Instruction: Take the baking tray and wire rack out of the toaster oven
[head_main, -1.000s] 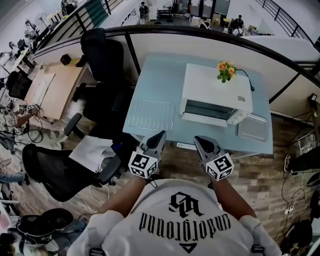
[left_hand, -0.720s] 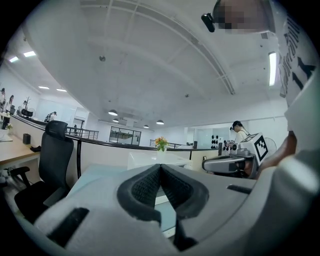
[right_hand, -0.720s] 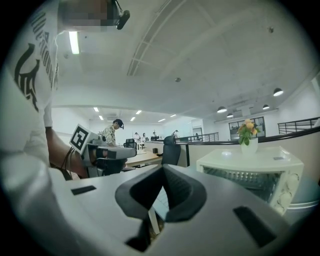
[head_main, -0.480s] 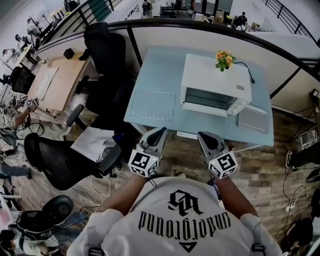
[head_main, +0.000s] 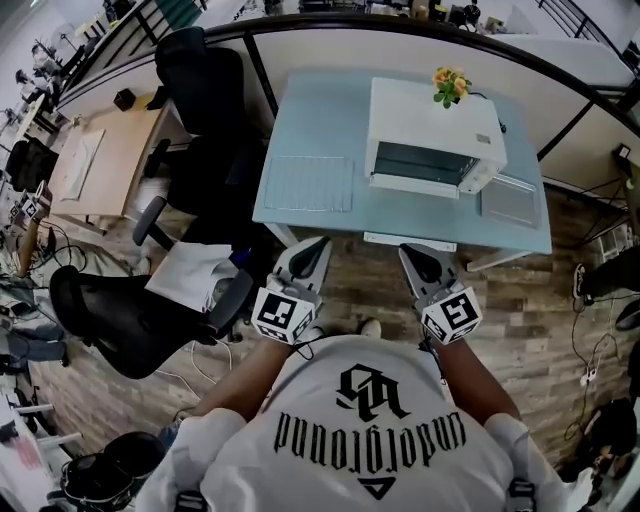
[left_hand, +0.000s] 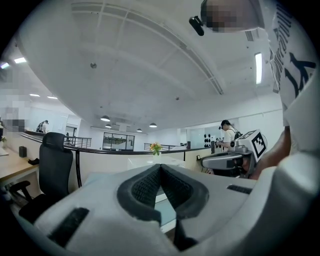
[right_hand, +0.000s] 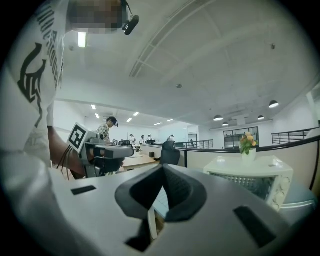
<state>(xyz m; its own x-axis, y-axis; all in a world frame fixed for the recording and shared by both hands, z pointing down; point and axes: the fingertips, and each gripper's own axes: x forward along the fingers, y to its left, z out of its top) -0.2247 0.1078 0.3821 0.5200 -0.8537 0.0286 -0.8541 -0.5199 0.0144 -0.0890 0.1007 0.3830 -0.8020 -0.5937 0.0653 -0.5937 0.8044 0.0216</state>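
**Tongs shut and empty; rack and tray out on the desk**

From the head view I see the pale blue desk (head_main: 310, 110) from steeply above. The boxy white toaster oven (head_main: 435, 140) stands on its right half. A small bunch of orange and yellow flowers (head_main: 450, 82) sits on the oven's top.

The silver wire rack (head_main: 308, 183) lies flat on the desk, near the oven's left side. The grey rectangular baking tray (head_main: 510, 200) lies flat by the oven's right front corner. I can't tell whether the tray touches the oven. The oven's front shows a dark band, and I can't settle how its door stands or what is inside.

Both hands are held over the wood-plank floor (head_main: 370, 290), short of the desk's near edge. The left tongs (head_main: 318, 245) and the right tongs (head_main: 408, 252) point level toward the desk. My white printed T-shirt (head_main: 370, 430) hides everything below the forearms.

In the left gripper view the ribbed pads (left_hand: 150, 185) meet at the tip with nothing between them. The tongs' own body covers most of the desk there, and neither the rack nor the tray shows.

In the right gripper view the jaws are likewise pressed together and empty. The oven is cut off at the right behind the tongs' body.

A black office chair (head_main: 200, 80) stands left of the desk.
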